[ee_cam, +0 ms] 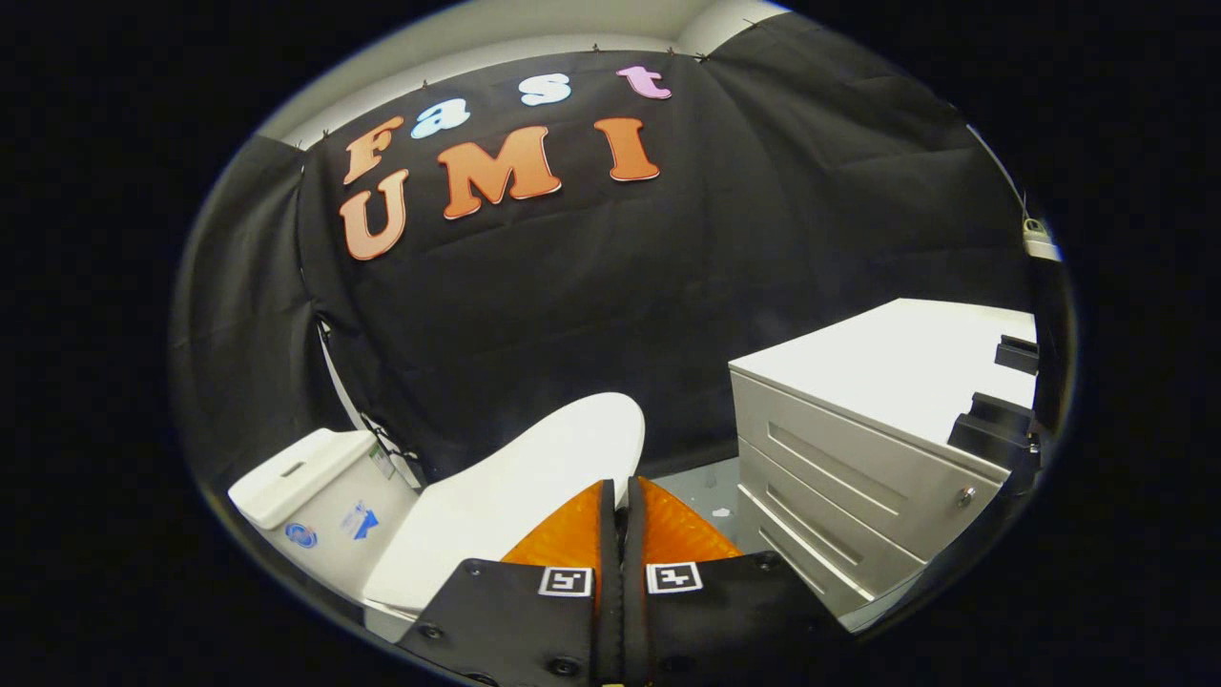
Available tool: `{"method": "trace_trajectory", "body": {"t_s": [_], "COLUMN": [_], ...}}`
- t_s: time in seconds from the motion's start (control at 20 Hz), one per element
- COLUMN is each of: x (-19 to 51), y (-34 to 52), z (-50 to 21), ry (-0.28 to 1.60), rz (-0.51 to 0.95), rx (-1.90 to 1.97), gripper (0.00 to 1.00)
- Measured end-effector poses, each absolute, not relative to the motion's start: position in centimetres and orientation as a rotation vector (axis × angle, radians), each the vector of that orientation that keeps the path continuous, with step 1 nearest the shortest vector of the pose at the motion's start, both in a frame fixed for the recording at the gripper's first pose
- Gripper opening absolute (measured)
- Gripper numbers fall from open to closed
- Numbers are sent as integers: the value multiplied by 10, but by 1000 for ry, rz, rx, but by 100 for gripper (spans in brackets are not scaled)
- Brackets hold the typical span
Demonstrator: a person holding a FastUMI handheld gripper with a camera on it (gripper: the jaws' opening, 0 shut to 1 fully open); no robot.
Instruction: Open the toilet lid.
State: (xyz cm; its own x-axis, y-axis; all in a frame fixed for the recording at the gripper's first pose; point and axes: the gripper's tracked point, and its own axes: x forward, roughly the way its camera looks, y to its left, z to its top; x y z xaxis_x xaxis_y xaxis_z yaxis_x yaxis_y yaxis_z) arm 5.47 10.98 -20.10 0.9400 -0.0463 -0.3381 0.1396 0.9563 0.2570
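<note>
A white toilet lid (515, 496) lies flat and closed just ahead of and below my fingers, running from their left side toward the black wall. The white tank (315, 496) stands at the lid's left end, with stickers on its front. My gripper (620, 491) hovers above the lid's front right part. Its two orange fingers (572, 530) are pressed together with nothing between them, and I cannot tell whether they touch the lid.
A white drawer cabinet (858, 458) with three drawers stands close on the right, black holders (992, 425) on its top. Grey floor (701, 482) shows in the gap between toilet and cabinet. Black cloth walls the space behind.
</note>
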Motion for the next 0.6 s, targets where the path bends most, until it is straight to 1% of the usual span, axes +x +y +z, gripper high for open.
{"method": "trace_trajectory", "body": {"t_s": [0.2,0.35,0.6], "x": [42,36,34], "y": [102,96,96], "z": [-231,-251,-253], "ry": [365,375,367], "rz": [-102,-142,-134], "rx": [200,254,258], "gripper": [7,7,7]}}
